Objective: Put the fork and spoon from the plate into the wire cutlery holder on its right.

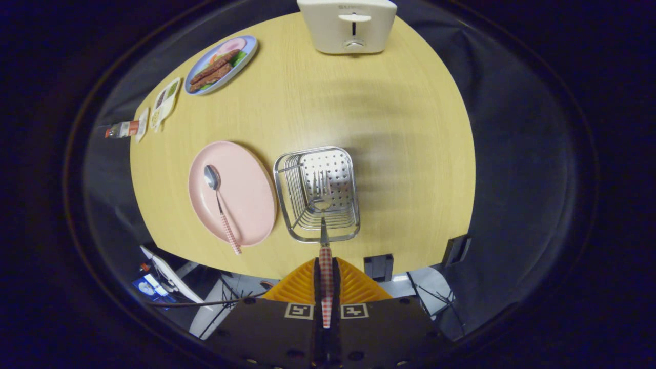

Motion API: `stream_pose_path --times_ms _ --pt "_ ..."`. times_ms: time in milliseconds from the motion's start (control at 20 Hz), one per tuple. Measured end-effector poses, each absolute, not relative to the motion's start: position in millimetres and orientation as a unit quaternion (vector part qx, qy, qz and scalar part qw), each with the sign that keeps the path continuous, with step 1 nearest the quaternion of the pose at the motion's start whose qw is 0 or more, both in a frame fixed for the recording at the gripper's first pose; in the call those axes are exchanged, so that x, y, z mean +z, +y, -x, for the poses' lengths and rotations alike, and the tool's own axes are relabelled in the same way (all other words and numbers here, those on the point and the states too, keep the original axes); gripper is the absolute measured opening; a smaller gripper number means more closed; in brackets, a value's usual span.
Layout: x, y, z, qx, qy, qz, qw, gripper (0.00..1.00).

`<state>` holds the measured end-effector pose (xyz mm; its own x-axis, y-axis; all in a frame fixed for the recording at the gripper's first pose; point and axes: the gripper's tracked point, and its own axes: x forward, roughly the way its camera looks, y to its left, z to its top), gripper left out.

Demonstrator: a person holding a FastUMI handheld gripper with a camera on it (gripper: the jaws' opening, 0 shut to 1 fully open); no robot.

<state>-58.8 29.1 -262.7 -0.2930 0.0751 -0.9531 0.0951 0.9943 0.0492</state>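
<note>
My gripper [326, 279] is shut on the checked handle of the fork [323, 205], held high above the table. The fork's metal tines point down into the wire cutlery holder [287, 197], which stands just ahead of the fingers. Left of the holder lies the pink plate [251, 189]. On the plate rests the spoon [220, 205], bowl toward the far side, its checked handle reaching past the plate's near rim.
A white toaster [348, 25] stands at the far edge of the round wooden table [400, 154]. A blue plate with food [220, 64], small packets [165, 100] and a bottle [120, 129] sit at the far left. Cables and gear lie on the floor below.
</note>
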Motion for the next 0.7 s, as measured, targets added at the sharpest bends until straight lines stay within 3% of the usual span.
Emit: stream_pose_path --times_ms 250,450,700 --pt "-273.3 37.9 50.0 -0.005 0.797 -0.066 0.600 0.10" --pt "-271.5 41.5 44.0 -0.003 0.780 -0.082 0.621 0.22" --pt "-240.6 53.3 -0.6 0.027 0.670 -0.081 0.738 0.39"
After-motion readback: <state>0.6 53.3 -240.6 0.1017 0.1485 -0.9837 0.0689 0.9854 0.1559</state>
